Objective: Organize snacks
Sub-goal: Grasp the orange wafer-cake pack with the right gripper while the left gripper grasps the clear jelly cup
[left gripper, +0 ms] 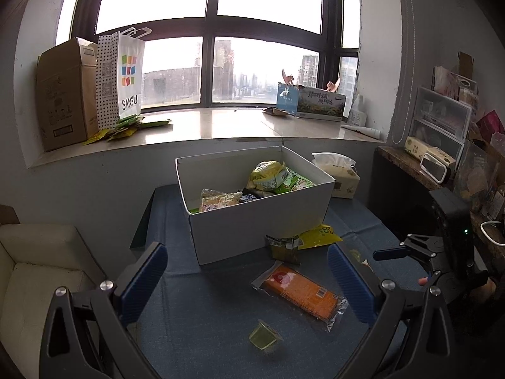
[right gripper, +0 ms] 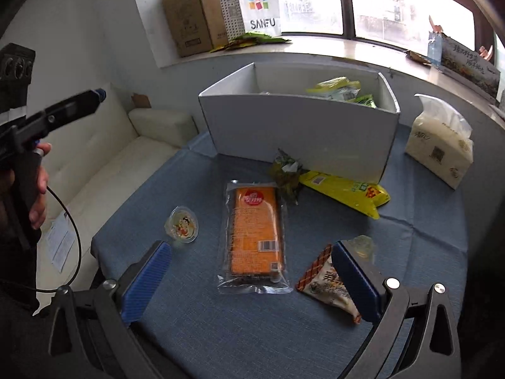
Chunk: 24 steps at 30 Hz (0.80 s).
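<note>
While both grippers are held above the blue-covered counter [right gripper: 195, 331], their jaws are seen spread apart and empty: left gripper [left gripper: 246, 287], right gripper [right gripper: 251, 279]. An orange wafer pack [right gripper: 255, 230] lies flat between the right jaws. A jelly cup [right gripper: 182, 223] rests to its left. A triangular patterned packet [right gripper: 325, 281] is partly hidden behind the right finger, and a clear item beyond it cannot be identified. A yellow packet [right gripper: 344, 189] and a dark green packet [right gripper: 285, 173] lie just beside the white box [right gripper: 300, 129], which holds several snacks; its contents are largely hidden by the front wall. A tissue pack [right gripper: 438, 145] stands to the right.
</note>
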Each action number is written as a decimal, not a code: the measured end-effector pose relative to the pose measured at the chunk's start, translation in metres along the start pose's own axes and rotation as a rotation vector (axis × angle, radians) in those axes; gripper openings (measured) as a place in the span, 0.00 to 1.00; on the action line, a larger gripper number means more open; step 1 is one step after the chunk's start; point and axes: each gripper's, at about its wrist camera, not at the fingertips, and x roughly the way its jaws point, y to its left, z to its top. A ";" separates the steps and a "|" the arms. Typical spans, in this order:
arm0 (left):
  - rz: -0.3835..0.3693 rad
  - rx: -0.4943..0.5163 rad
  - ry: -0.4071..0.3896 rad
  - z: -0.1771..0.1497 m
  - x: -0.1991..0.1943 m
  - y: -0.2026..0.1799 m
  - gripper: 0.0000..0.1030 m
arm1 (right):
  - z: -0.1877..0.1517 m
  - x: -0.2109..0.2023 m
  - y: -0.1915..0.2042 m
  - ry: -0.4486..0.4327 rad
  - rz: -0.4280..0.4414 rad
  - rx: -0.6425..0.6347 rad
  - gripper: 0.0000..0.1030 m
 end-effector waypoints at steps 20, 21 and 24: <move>0.036 -0.016 0.073 -0.034 -0.001 0.016 1.00 | 0.020 0.138 0.004 0.262 -0.097 -0.086 1.00; 0.038 -0.017 0.076 -0.035 0.000 0.016 1.00 | 0.020 0.137 0.005 0.258 -0.107 -0.097 0.96; 0.040 -0.014 0.084 -0.036 0.002 0.015 1.00 | 0.019 0.132 0.009 0.234 -0.114 -0.121 0.76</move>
